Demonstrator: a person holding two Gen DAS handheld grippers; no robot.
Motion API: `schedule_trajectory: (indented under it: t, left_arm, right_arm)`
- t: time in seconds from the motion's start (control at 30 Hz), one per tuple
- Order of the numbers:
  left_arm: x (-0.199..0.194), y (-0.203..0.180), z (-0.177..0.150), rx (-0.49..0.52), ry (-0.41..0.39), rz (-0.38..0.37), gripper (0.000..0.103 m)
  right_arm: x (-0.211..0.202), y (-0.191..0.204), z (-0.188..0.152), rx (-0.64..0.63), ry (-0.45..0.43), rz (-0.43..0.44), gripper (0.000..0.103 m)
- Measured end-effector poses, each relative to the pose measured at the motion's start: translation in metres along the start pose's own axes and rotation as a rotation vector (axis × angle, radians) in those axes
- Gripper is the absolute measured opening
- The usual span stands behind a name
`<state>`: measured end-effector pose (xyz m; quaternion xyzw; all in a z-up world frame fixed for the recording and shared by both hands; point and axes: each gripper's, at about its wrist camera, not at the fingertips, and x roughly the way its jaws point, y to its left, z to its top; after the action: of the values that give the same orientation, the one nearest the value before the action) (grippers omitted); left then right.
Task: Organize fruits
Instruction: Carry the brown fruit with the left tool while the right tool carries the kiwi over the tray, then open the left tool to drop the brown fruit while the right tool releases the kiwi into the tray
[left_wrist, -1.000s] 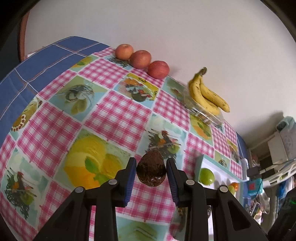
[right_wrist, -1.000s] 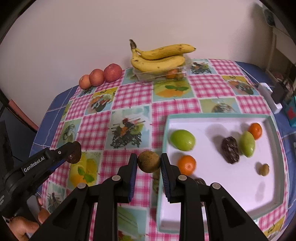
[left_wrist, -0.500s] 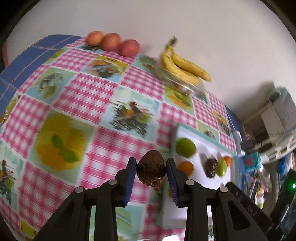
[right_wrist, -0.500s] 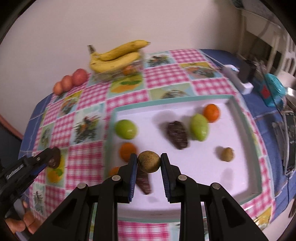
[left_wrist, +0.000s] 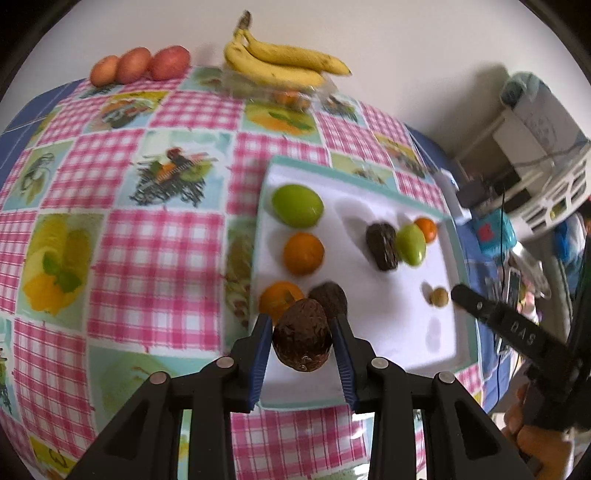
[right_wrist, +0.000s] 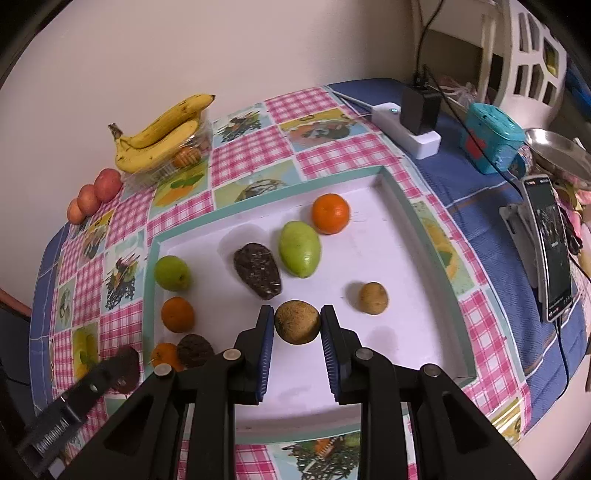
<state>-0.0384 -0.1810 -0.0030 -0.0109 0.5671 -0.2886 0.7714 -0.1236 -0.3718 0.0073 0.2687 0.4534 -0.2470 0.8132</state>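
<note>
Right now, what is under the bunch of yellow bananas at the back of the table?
The bunch of yellow bananas rests on a clear plastic container with orange fruit inside; the bananas hide its other contents.

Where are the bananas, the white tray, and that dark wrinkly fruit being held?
bananas (right_wrist: 159, 134), right wrist view, middle of the bunch.
white tray (right_wrist: 373, 236), right wrist view, bare floor near the far corner.
dark wrinkly fruit (left_wrist: 302, 339), left wrist view, its centre, between the jaws.

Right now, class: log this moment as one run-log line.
left gripper: shut on dark brown wrinkled fruit | right gripper: shut on tan round fruit | both over white teal-rimmed tray
</note>
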Motion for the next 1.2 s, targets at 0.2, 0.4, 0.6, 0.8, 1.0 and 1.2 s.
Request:
schedule_trajectory:
  t: [0.2, 0.4, 0.6, 0.8, 1.0, 1.2]
  left_arm:
    - [0.013, -0.005, -0.007, 0.018, 0.055, 0.024, 0.036]
    - [0.029, -0.005, -0.013, 0.031, 0.104, 0.059, 0.036]
    - [0.036, -0.005, -0.016, 0.051, 0.114, 0.08, 0.036]
    - [0.036, -0.003, -0.016, 0.05, 0.116, 0.079, 0.036]
    - [0.035, -0.007, -0.012, 0.057, 0.125, 0.068, 0.051]
    - [0.022, -0.016, -0.006, 0.095, 0.081, 0.074, 0.063]
  right_arm:
    - [0.001, -0.013, -0.002, 0.02, 0.01, -0.027, 0.027]
    - [0.026, -0.012, -0.009, 0.018, 0.089, -0.031, 0.027]
    - [0.053, -0.01, -0.017, 0.019, 0.172, -0.048, 0.027]
    - [0.058, -0.008, -0.021, 0.016, 0.184, -0.054, 0.027]
    - [0.059, -0.006, -0.02, 0.015, 0.18, -0.062, 0.028]
    - [0.058, -0.001, -0.019, 0.005, 0.184, -0.057, 0.04]
